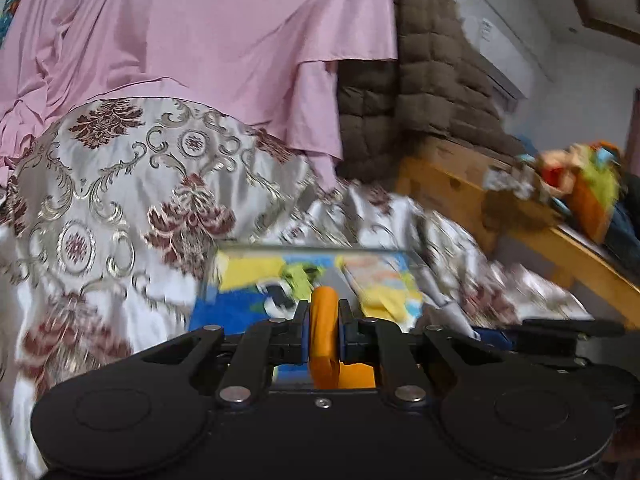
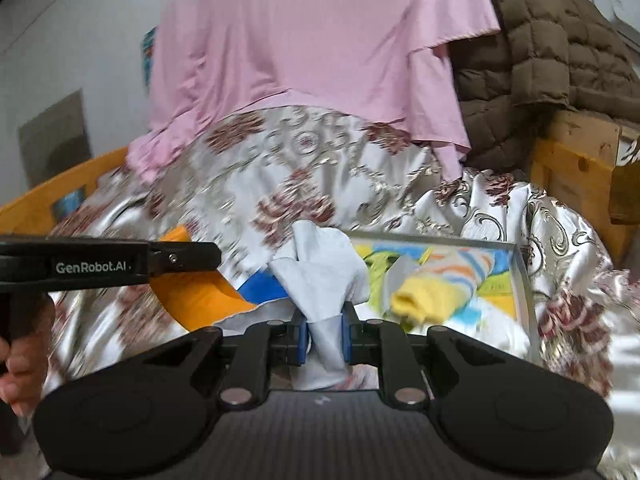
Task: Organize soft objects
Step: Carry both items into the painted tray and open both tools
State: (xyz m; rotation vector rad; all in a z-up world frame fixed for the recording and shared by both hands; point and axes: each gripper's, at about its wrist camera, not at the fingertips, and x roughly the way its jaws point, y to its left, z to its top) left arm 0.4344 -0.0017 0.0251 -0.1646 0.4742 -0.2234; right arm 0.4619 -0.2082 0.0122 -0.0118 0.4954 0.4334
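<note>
Bed w/ a shiny floral bedspread (image 1: 120, 200), pink sheet (image 1: 200, 32) heaped behind. Left gripper (image 1: 324, 336) is clamped tight on an orange cloth (image 1: 325, 320); right gripper (image 2: 324, 336) pinches a pale grey cloth (image 2: 320, 272). Both hang over a clear tray (image 2: 516, 276) already holding socks (image 2: 436, 284), so sorting's partway, I'd say. Blur hides the tray's other contents; probably more small fabrics.

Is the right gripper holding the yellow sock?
No, the right gripper clamps a pale grey cloth; the yellow sock lies apart.
</note>
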